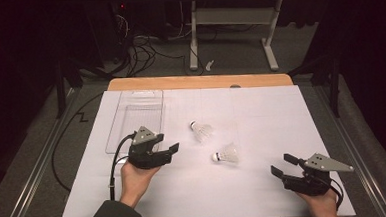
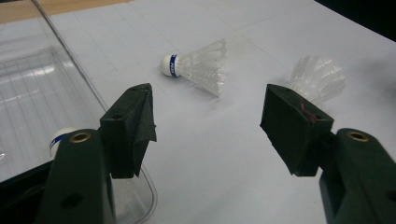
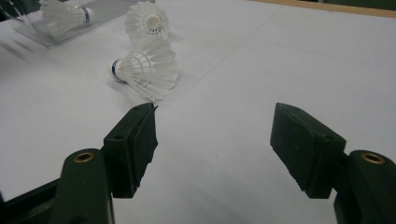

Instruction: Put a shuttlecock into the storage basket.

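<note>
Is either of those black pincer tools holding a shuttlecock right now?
No: in the high view both shuttlecocks lie loose on the white mat, while the left gripper and right gripper stand open and empty.

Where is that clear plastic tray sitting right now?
In the high view the clear tray lies on the table's far left part, just beyond the left gripper. One shuttlecock lies inside it.

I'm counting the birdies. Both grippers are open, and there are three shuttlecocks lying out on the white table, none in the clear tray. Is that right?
Not quite. Two shuttlecocks lie on the white table; a third one sits in the clear tray, as the right gripper view shows. The left gripper and right gripper are open.
</note>
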`<state>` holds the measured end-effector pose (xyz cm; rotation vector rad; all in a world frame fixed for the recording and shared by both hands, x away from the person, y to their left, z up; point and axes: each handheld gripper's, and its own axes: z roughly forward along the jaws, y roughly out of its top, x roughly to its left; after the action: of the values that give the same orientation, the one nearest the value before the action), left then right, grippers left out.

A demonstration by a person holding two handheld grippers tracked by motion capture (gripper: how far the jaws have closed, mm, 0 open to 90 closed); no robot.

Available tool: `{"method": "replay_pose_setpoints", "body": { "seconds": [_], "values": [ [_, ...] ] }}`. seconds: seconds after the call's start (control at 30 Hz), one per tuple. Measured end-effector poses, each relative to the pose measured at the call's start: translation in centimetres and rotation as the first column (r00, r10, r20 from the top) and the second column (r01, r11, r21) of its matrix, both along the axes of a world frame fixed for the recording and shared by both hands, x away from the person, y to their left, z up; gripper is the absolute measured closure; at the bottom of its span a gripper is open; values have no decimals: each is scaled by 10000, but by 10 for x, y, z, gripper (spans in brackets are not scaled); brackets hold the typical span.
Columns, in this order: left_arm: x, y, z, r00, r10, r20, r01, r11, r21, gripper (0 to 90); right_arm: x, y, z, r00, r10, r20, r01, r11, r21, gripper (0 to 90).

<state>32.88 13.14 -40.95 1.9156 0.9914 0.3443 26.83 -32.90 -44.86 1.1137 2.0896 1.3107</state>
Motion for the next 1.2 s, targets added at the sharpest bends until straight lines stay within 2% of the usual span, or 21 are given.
{"method": "replay_pose_setpoints", "body": {
  "seconds": [0.33,1.2],
  "values": [
    [4,-5,3,9999,-117,-91,116,9999,-107,356,-1,0,0,10000,-30,-20,30,10000,20,320],
    [17,-17,8,9988,-365,-316,366,9993,14,363,0,1,0,10000,19,-25,-19,10000,-40,321]
  ]
}}
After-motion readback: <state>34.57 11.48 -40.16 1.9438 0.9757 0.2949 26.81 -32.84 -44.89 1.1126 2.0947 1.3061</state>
